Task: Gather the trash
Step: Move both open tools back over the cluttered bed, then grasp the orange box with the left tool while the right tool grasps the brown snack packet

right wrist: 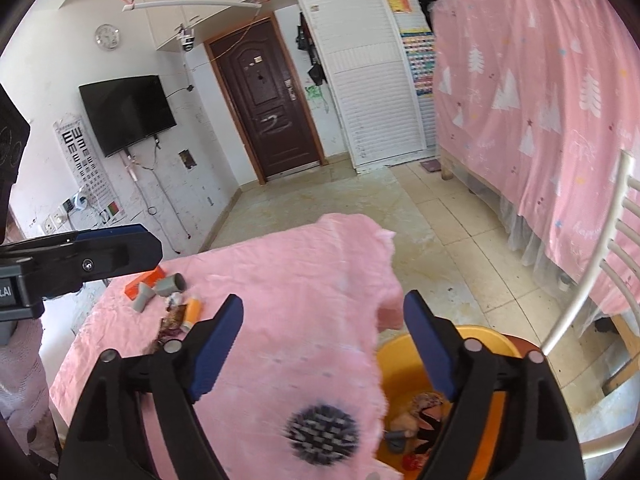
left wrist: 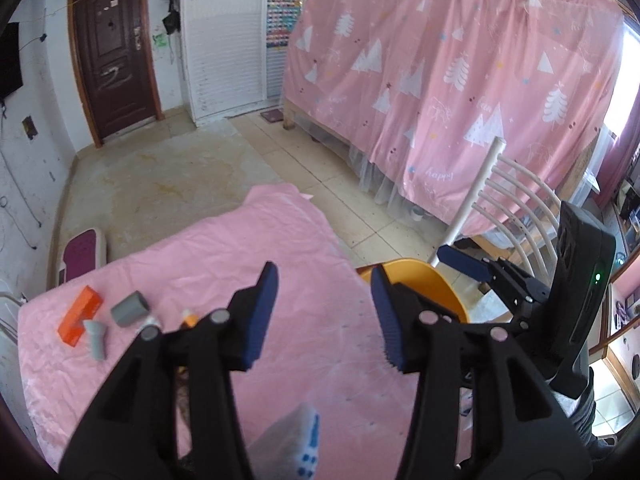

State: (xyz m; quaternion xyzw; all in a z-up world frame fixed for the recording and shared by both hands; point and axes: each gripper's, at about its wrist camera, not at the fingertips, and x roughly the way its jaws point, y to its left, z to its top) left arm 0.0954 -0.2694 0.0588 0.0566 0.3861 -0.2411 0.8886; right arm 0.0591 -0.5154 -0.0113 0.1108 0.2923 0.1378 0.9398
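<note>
My left gripper is open and empty above a pink-clothed table. My right gripper is open and empty, over the table's right edge and an orange basin holding several scraps of trash. At the table's far left lie an orange box, a grey tube, a grey funnel-shaped piece, a small orange bottle and a brown wrapper. A dark round brush-like thing lies near me.
A white chair stands right of the basin. A pink curtain hangs over a bed frame at right. A white and blue object lies close under the left gripper. A door and television are on the far walls.
</note>
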